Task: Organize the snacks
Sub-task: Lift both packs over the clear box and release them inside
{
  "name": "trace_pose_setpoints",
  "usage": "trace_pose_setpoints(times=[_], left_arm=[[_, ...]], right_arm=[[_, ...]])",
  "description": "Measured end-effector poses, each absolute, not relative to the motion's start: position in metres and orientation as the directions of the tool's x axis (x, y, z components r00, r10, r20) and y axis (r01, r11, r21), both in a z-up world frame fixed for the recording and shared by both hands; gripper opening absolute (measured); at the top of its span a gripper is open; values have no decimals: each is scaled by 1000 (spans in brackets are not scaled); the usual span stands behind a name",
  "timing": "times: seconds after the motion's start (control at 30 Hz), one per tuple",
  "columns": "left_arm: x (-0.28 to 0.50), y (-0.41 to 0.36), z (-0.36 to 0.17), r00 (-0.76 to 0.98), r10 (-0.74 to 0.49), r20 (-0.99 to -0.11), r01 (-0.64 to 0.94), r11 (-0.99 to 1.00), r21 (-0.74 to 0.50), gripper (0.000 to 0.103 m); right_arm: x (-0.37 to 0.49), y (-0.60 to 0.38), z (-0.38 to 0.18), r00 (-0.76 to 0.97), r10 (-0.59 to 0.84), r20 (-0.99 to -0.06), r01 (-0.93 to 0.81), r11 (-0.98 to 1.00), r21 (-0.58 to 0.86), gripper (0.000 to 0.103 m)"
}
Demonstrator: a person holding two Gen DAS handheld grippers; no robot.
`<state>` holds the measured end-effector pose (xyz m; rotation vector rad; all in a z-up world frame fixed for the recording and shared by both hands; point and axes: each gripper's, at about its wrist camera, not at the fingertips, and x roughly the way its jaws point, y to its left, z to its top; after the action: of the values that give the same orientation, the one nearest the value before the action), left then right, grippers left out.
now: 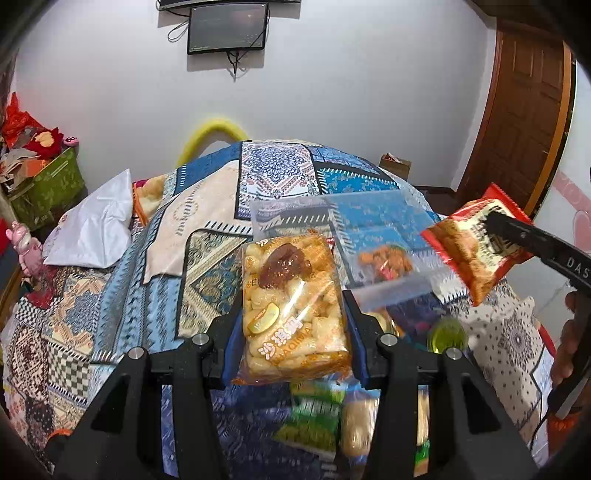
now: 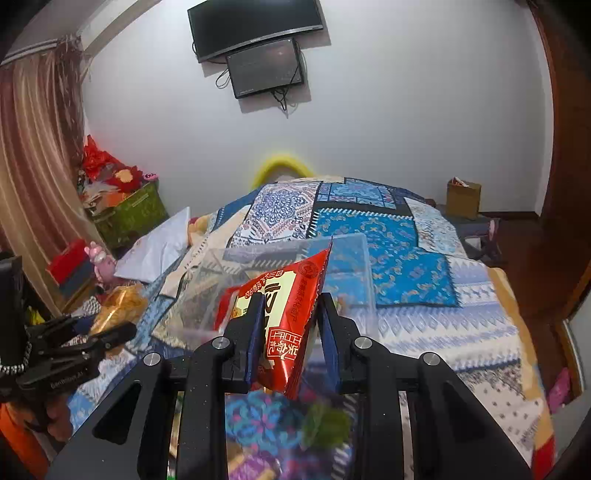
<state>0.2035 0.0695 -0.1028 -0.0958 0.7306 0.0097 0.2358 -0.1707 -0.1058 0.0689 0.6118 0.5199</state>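
Where gripped, red packet [image 2: 291,317] crinkles.

orange sachima pack [image 1: 293,306]: upright, lifted above the bed | red snack packet [image 2: 286,321]: tilted, in the air | clear box [image 1: 343,243]: one orange snack inside

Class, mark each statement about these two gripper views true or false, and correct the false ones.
1. The left gripper holds an orange sachima pack. True.
2. The right gripper is empty. False: it is shut on a red snack packet.
3. A clear plastic container sits on the patterned bedspread. True.
4. The wall-mounted screens show a bright picture. False: both are dark.
5. The green box stands on the bedspread. False: it is beside the bed.
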Motion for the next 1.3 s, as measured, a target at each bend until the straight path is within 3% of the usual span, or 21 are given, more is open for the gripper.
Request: trace_pose_setpoints(times=[0.33,0.63,1.3], left_arm=[[258,61,-123,717,-40,-696,-29,996,-88,47],[303,55,-152,664,-46,-747,-47,994,-102,47],[319,45,-177,598,-5,-802,-73,995,-61,48]], right_arm=[[287,-141,-117,672,484,-561,-448,868,213,26],[315,-115,-144,607,463,-646,-470,864,177,26],[322,-97,-175,529,398,-750,-516,852,88,30]])
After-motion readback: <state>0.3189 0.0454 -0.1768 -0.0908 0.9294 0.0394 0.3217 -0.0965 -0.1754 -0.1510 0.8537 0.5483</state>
